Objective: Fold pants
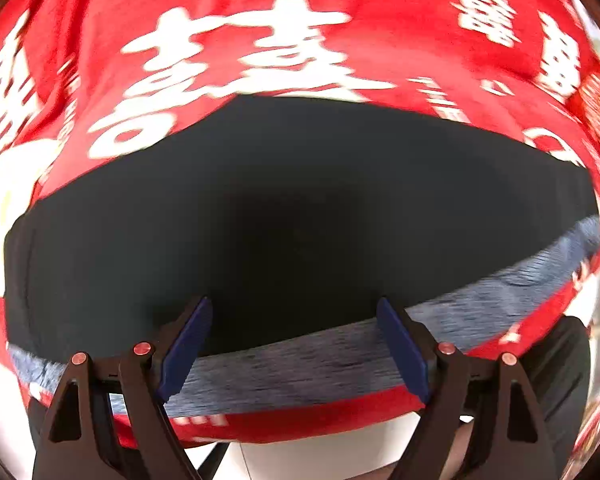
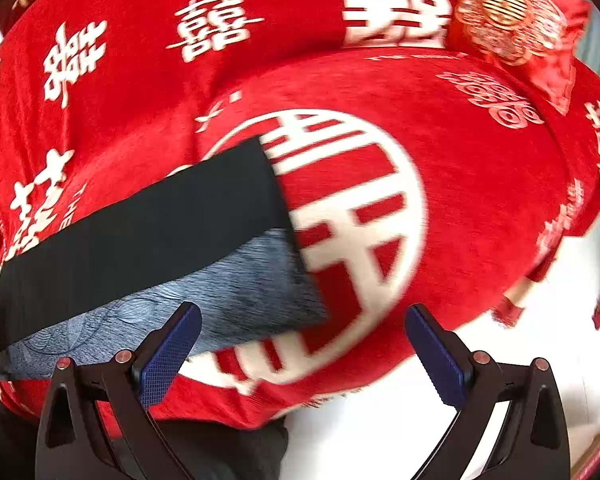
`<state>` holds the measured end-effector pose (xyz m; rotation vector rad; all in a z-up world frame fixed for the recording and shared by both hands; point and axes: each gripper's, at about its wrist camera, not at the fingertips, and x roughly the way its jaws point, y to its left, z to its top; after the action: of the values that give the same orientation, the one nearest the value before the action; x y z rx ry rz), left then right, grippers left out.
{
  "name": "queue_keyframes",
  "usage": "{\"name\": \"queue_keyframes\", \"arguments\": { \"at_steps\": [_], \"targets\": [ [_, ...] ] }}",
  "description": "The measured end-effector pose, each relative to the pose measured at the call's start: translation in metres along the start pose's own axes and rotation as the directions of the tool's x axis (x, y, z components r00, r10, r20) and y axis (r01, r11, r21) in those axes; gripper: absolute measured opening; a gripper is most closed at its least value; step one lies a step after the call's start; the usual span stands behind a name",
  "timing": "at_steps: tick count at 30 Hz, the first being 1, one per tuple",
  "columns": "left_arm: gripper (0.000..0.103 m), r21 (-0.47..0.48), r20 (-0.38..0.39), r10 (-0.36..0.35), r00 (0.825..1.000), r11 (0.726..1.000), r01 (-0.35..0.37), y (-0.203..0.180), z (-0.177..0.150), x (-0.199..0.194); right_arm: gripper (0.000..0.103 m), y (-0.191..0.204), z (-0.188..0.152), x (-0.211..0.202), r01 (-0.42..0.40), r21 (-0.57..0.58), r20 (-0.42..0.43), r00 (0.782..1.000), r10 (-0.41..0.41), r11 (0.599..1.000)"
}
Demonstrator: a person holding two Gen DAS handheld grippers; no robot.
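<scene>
Several "囍" prints (image 2: pixel 216 24) around pants (image 2: pixel 148 224)

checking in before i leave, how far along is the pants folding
Partly done: the black pants lie folded over on the red patterned blanket, grey fleecy lining showing along one edge. Nothing is in hand; left gripper and right gripper hover open. Further folds likely remain.

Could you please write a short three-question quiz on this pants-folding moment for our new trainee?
1. True or false: the left gripper is clamped on the black pants.
2. What lies under the pants: A) a red blanket with white characters, B) a wooden table, C) a grey carpet?
3. Fill in: the pants' exposed lining is blue-____.

Key: 1 false, both the left gripper and the right gripper are open; 2 A; 3 grey.
</scene>
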<state>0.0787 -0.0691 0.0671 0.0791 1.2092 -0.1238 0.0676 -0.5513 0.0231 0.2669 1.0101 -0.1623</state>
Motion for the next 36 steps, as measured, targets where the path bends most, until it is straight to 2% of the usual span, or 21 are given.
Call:
{"name": "queue_keyframes", "arguments": {
  "at_steps": [3, 6, 8, 12, 14, 18, 23, 26, 27, 28, 30, 31, 33, 35, 36],
  "targets": [
    [0.087, 0.091, -0.003, -0.037, 0.999, 0.995, 0.037, -0.039, 0.012, 0.001, 0.102, 0.002, -0.001, -0.01, -0.063, 0.003, 0.023, 0.998, 0.063, 0.998],
    [0.087, 0.149, -0.016, -0.072, 0.997, 0.986, 0.074, -0.076, 0.024, 0.007, 0.102, 0.047, 0.004, -0.01, -0.159, -0.095, 0.027, 0.986, 0.162, 0.983],
    [0.087, 0.182, -0.026, -0.079, 0.997, 0.98, 0.083, -0.097, 0.031, 0.012, 0.102, 0.094, 0.006, -0.004, -0.21, -0.212, 0.007, 0.976, 0.216, 0.955],
    [0.087, 0.219, -0.047, -0.05, 0.998, 0.974, 0.059, -0.125, 0.041, 0.03, 0.102, 0.165, 0.015, 0.02, -0.194, -0.388, 0.003, 0.977, 0.212, 0.901],
    [0.089, 0.212, -0.044, -0.038, 0.998, 0.976, 0.046, -0.127, 0.041, 0.036, 0.102, 0.181, 0.026, 0.043, -0.2, -0.397, -0.029, 0.978, 0.206, 0.896],
    [0.09, 0.21, -0.035, -0.036, 0.999, 0.977, 0.043, -0.128, 0.041, 0.037, 0.102, 0.184, 0.041, 0.093, -0.214, -0.341, -0.151, 0.974, 0.171, 0.915],
    [0.09, 0.209, 0.002, -0.057, 0.998, 0.976, 0.056, -0.136, 0.049, 0.029, 0.102, 0.186, 0.042, 0.074, -0.23, -0.362, -0.088, 0.973, 0.212, 0.903],
    [0.09, 0.211, -0.006, -0.044, 0.999, 0.976, 0.044, -0.148, 0.061, 0.038, 0.102, 0.189, 0.046, 0.079, -0.17, -0.383, -0.06, 0.985, 0.159, 0.908],
    [0.091, 0.202, -0.027, -0.036, 0.999, 0.979, 0.041, -0.15, 0.064, 0.047, 0.102, 0.186, 0.048, 0.088, -0.15, -0.375, -0.075, 0.988, 0.132, 0.915],
    [0.098, 0.197, -0.025, -0.03, 0.999, 0.98, 0.034, -0.15, 0.065, 0.051, 0.102, 0.183, 0.05, 0.1, -0.168, -0.353, -0.115, 0.984, 0.135, 0.92],
    [0.1, 0.193, -0.025, -0.018, 1.0, 0.981, 0.022, -0.15, 0.069, 0.05, 0.102, 0.172, 0.059, 0.108, -0.242, -0.279, -0.159, 0.966, 0.204, 0.929],
    [0.1, 0.181, -0.025, -0.025, 0.999, 0.983, 0.029, -0.149, 0.07, 0.047, 0.102, 0.169, 0.063, 0.105, -0.228, -0.273, -0.16, 0.969, 0.19, 0.934],
    [0.1, 0.162, -0.002, -0.076, 0.997, 0.984, 0.075, -0.149, 0.07, 0.037, 0.102, 0.161, 0.067, 0.091, -0.199, -0.284, -0.097, 0.979, 0.178, 0.938],
    [0.1, 0.192, -0.009, -0.057, 0.998, 0.98, 0.058, -0.161, 0.067, 0.041, 0.102, 0.152, 0.066, 0.088, -0.194, -0.275, -0.079, 0.981, 0.179, 0.942],
    [0.1, 0.214, -0.034, -0.042, 0.999, 0.976, 0.048, -0.165, 0.065, 0.049, 0.102, 0.148, 0.063, 0.096, -0.181, -0.272, -0.116, 0.981, 0.155, 0.945]
  ]
}}
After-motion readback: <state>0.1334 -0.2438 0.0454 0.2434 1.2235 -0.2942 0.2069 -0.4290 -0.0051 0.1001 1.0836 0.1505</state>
